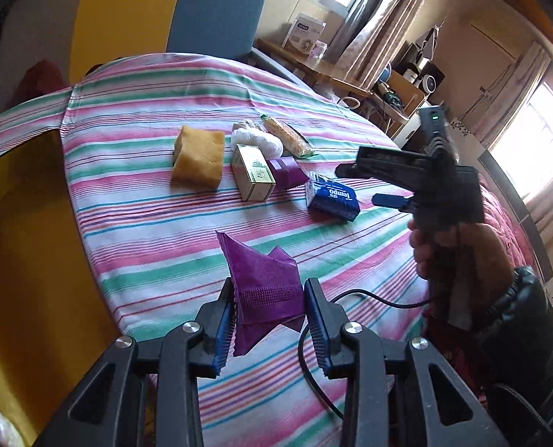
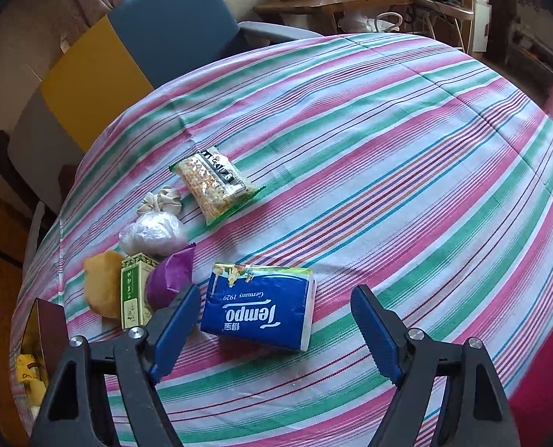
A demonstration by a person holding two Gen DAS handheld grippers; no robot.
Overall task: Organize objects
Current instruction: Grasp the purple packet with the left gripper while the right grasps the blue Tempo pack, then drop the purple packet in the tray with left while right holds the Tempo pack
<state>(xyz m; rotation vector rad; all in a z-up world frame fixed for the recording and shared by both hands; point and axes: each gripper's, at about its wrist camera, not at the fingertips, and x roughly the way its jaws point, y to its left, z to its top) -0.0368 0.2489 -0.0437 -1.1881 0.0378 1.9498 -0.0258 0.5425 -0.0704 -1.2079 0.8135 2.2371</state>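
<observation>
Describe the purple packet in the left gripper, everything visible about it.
The purple packet is a crinkled, foil-like wrapper with zigzag-cut edges and a ribbed seal band. It is clamped between the left gripper's blue pads, lifted clear of the striped cloth, standing roughly upright with corners poking out above and below. Nothing else touches it.

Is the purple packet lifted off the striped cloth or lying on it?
Lifted: the left claw is shut on the purple packet, and the packet's lower corner hangs free above the striped cloth.

Daylight admitted through blown-out windows (image 1: 529, 141), striped cloth (image 2: 350, 149) evenly lit, shadows kept soft, strong fisheye bending and dark vignette at edges, right gripper (image 1: 373, 186) motion-blurred, yellow box wall (image 1: 26, 260) tinted by glare
</observation>
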